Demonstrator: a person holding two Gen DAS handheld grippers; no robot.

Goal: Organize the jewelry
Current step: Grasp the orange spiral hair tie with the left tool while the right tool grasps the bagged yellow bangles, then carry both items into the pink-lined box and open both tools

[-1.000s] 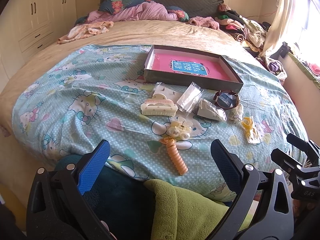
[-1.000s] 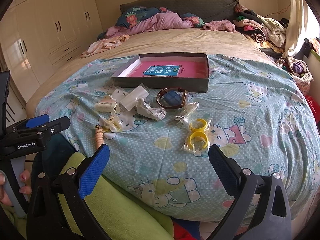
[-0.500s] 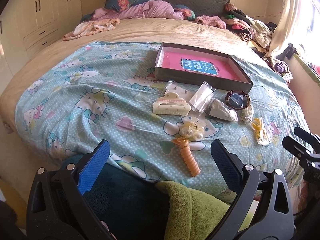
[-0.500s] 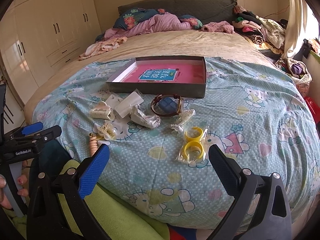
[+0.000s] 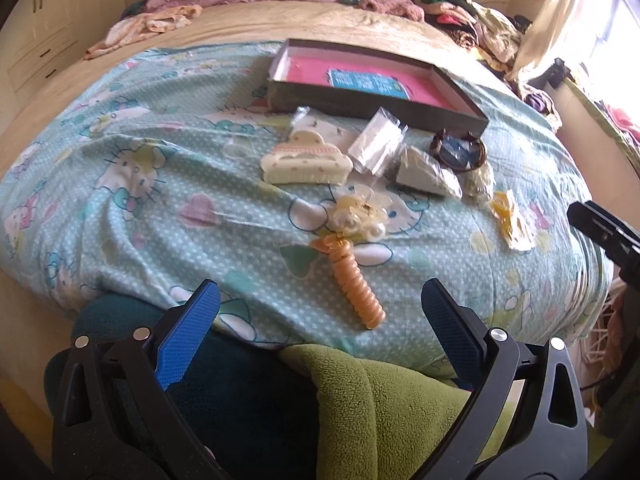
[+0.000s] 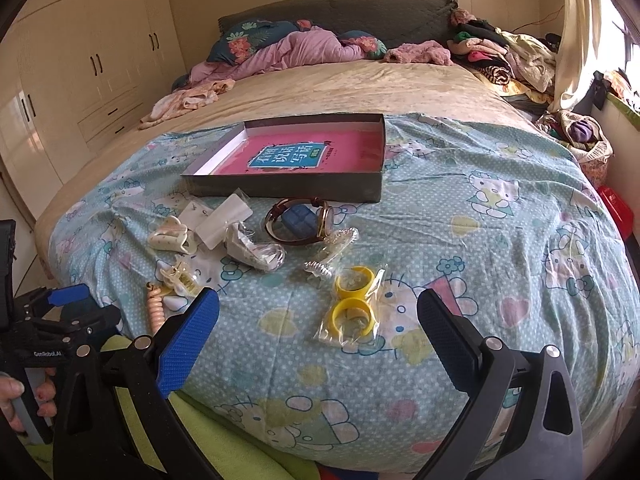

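Note:
A shallow grey box with a pink book inside lies on the bed. In front of it lie a cream hair claw, small plastic bags, a brown-strap watch, a pearl clip, an orange spiral hair tie and bagged yellow rings. My left gripper is open and empty just short of the spiral tie. My right gripper is open and empty near the yellow rings.
The Hello Kitty sheet covers the near half of the bed. Pillows and clothes pile at the headboard and right side. A green blanket lies at the bed's near edge. Wardrobes stand at left.
Both grippers have moved forward toward the bed, so the items look closer. The left view has dipped down and swung over the spiral tie. Both grippers stay open.

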